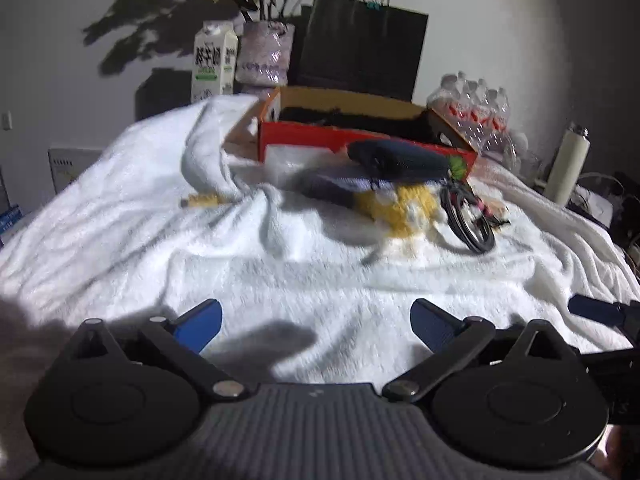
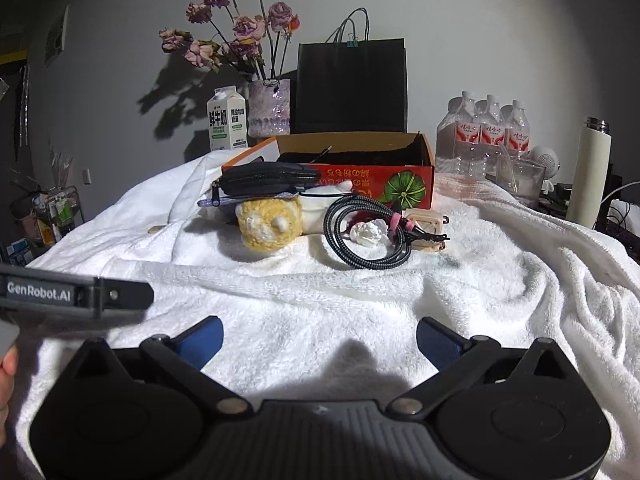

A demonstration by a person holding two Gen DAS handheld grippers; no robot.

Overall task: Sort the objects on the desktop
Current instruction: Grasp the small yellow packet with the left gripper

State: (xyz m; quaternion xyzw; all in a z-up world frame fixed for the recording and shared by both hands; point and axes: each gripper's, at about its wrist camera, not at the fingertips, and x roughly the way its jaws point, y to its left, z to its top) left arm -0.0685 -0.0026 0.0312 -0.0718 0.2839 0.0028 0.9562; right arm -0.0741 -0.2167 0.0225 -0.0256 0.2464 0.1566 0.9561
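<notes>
On the surface, draped in a rumpled white towel (image 2: pixel 360 292), the things to sort lie in a loose cluster just in front of an open red-and-orange cardboard box (image 2: pixel 360 184). Nearest the box's left corner a dark zip pouch (image 2: pixel 268 179) rests on top of a yellow crocheted plush toy (image 2: pixel 268 226), with a striped purple pouch (image 2: pixel 212 201) poking out between them at the left. To the right of the toy a coiled braided cable (image 2: pixel 360 236) lies on the towel, its loop partly around a small white flower-shaped piece (image 2: pixel 366 234), and a beige charger block (image 2: pixel 426 222) sits just beyond the coil. A small yellowish item (image 1: pixel 202 201) lies apart at the left, half tucked in a fold of the towel; what it is cannot be told.

The left tool (image 1: pixel 316 322) hovers low over the near part of the towel, its blue-padded fingers spread wide with nothing between them. The right tool (image 2: pixel 318 338) hangs beside it, likewise spread wide and empty, well short of the cluster. The left-wrist view is blurred.

Behind the box, along the far wall, stand a milk carton (image 2: pixel 226 122), a vase of dried roses (image 2: pixel 269 110), a black paper bag (image 2: pixel 352 86), a pack of water bottles (image 2: pixel 482 136) and, far right, a cream flask (image 2: pixel 590 172).
</notes>
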